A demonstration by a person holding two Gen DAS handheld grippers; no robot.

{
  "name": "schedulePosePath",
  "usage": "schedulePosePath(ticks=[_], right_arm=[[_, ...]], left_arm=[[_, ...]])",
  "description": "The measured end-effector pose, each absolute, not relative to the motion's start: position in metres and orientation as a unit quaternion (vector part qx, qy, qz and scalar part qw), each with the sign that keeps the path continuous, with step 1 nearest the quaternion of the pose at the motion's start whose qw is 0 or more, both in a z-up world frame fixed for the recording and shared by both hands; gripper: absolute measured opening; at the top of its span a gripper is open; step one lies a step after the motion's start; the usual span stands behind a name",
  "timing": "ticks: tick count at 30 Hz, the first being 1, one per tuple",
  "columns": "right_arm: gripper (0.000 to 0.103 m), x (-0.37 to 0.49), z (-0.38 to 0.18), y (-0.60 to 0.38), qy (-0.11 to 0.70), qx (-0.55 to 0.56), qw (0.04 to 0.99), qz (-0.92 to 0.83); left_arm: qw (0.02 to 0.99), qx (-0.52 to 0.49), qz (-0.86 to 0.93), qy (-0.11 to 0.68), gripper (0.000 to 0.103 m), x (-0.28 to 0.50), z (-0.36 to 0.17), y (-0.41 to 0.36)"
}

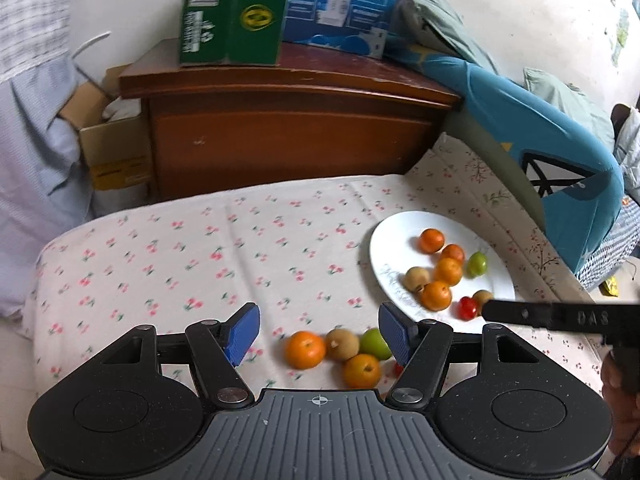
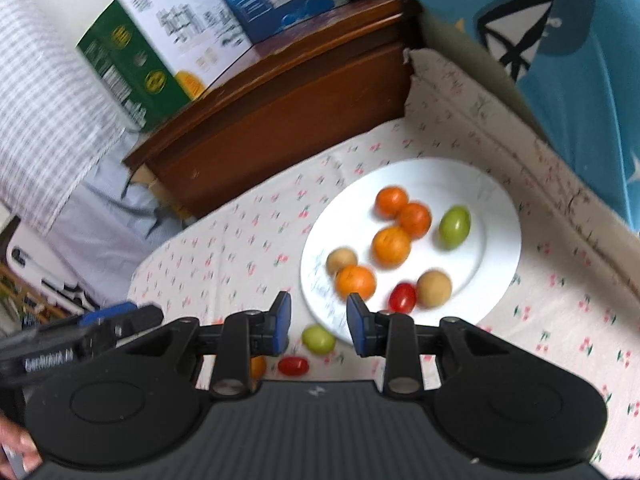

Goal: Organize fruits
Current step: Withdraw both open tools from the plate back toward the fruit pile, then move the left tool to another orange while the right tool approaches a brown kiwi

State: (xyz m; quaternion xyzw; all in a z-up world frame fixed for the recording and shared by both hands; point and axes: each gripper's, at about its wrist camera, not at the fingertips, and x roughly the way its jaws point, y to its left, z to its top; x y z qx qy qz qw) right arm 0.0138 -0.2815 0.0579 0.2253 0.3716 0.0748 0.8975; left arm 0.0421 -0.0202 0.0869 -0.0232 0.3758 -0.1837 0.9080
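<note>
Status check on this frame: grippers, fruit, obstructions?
Left gripper open, empty; right gripper open, empty. Eight fruits on plate; loose fruits on sheet between left fingers. Nothing blocking.

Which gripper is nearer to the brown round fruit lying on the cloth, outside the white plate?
Left. The brown round fruit lies between the open left gripper's fingers. The open right gripper hangs farther away by the plate's edge.

Soft, even daylight on both my feeds, strong fisheye bending at edges, motion blur throughout, shadows faint.
</note>
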Motion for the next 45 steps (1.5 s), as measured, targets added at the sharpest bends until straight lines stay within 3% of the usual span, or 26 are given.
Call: schedulePosePath(ticks=[23, 45], right_arm=[[0.032, -0.015, 0.022, -0.208, 0.416, 0.084, 0.891, 0.159], [0.032, 0.006, 0.004, -0.195, 0.416, 0.062, 0.89, 0.177]], left_arm=[[0.884, 0.1, -0.228, 0.396, 0.065, 0.043, 0.041, -0.01], [0.835, 0.163, -0.365, 0.377, 0.06, 0.079, 0.012, -0.026]])
